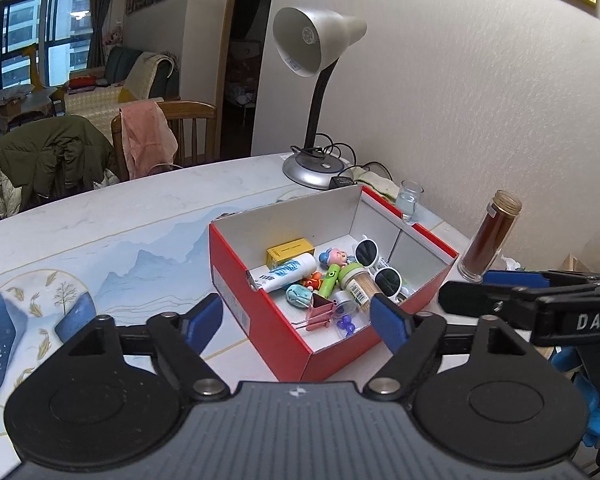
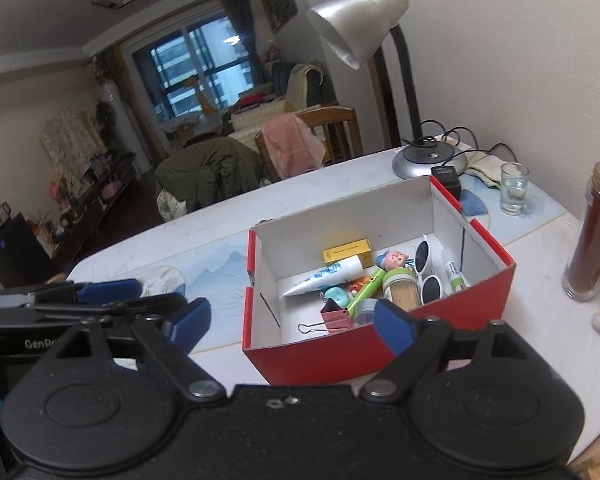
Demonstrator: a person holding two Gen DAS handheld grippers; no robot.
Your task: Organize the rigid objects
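Note:
A red cardboard box [image 1: 260,312] [image 2: 440,332] with a white inside stands on the table. It holds several small items: a yellow carton [image 1: 290,250] [image 2: 346,251], a white tube [image 1: 286,272] [image 2: 328,276], white sunglasses [image 1: 380,266] [image 2: 428,272], a toothpick jar [image 1: 358,282] [image 2: 400,286], a pink binder clip [image 1: 320,312] [image 2: 334,316], small toys. My left gripper [image 1: 298,324] hangs open just in front of the box, empty. My right gripper [image 2: 296,326] is open and empty too, near the box's front wall. Each gripper shows at the edge of the other's view.
A silver desk lamp [image 1: 316,44] [image 2: 360,24] stands behind the box with its cable and adapter. A small glass [image 1: 410,200] [image 2: 514,188] and a tall brown-filled jar [image 1: 490,236] [image 2: 594,232] stand to the right by the wall. Chairs with clothes [image 1: 148,136] line the table's far side.

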